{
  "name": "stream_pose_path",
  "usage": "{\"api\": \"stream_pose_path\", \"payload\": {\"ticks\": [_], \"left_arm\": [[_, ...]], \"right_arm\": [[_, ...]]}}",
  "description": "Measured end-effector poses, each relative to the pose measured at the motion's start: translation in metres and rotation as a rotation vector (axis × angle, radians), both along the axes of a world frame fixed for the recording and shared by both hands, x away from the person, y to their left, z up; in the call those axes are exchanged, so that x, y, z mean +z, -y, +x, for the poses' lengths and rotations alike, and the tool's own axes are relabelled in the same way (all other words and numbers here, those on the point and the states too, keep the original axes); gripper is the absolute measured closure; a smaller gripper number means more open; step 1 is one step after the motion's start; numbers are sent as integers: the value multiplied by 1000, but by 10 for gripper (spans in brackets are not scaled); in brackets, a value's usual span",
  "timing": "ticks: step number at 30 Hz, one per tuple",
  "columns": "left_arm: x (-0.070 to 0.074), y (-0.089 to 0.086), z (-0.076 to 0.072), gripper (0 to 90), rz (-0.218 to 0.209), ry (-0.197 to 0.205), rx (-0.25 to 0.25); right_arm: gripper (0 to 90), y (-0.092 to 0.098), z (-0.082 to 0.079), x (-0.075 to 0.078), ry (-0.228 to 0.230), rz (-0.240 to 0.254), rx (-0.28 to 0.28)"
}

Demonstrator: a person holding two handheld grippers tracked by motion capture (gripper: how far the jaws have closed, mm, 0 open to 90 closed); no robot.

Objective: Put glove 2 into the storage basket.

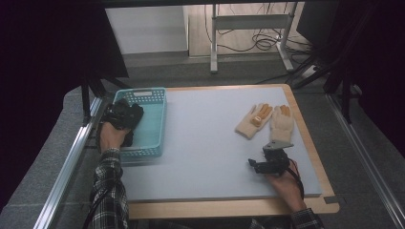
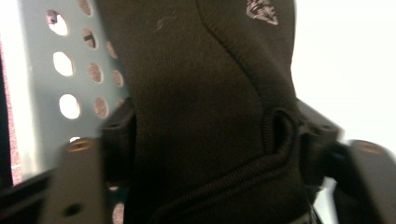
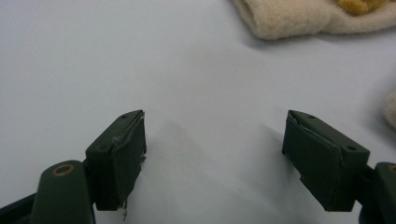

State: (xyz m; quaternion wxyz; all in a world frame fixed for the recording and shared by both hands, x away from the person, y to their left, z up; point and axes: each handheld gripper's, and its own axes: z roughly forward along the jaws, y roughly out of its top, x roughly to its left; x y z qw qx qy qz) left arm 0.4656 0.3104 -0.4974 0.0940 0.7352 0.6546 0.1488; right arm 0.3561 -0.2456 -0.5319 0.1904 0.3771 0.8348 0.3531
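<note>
A black glove (image 2: 201,116) hangs between the jaws of my left gripper (image 2: 217,126), which stand apart with the fabric spanning the gap. In the high view, my left gripper (image 1: 122,114) is over the left side of a teal basket (image 1: 162,119), with the black glove (image 1: 135,117) reaching into it. The perforated basket wall (image 2: 46,93) stands close behind the glove. My right gripper (image 1: 260,164) rests low over the mat, open, with nothing between its jaws (image 3: 215,140). Two cream gloves (image 1: 254,120) (image 1: 281,123) lie flat just beyond it, and one cuff (image 3: 289,18) is ahead of the jaws.
A pale grey mat (image 1: 205,143) covers the wooden table (image 1: 229,207). The basket sits at its left edge by a metal rail (image 1: 71,157). A table frame with cables (image 1: 253,38) stands on the floor beyond.
</note>
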Motion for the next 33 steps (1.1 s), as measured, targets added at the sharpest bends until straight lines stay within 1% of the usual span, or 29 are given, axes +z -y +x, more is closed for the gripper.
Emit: {"api": "stream_pose_path", "payload": {"ticks": [2, 6, 10, 12, 14, 15, 17, 21, 22, 25, 29, 33], "left_arm": [[4, -1, -3, 196, -35, 21, -2], [15, -7, -10, 120, -105, 85, -7], [27, -8, -16, 80, -141, 146, -18], [33, -6, -19, 67, -187, 176, -36], [37, -3, -22, 57, -237, 217, -52], [39, -1, -24, 52, -258, 230, -64], [42, 5, -27, 42, -283, 248, -89], [42, 17, -33, 26, -305, 274, -152], [42, 21, -35, 24, -318, 284, -162], [44, 30, -39, 16, -331, 302, -198], [49, 46, -47, 9, -320, 326, -269], [55, 65, -58, 5, -328, 362, -333]], "right_arm": [[213, 0, 0, 0, -1, 0, 0], [213, 0, 0, 0, 0, 0, 0], [213, 0, 0, 0, 1, 0, 0], [213, 0, 0, 0, 1, 0, 0], [213, 0, 0, 0, 1, 0, 0], [213, 0, 0, 0, 1, -1, 0], [213, 0, 0, 0, 2, -1, 0], [213, 0, 0, 0, 1, -1, 0], [213, 0, 0, 0, 2, -1, 0], [213, 0, 0, 0, 2, -2, 0], [213, 0, 0, 0, 2, -2, 0], [212, 0, 0, 0, 2, -2, 0]]}}
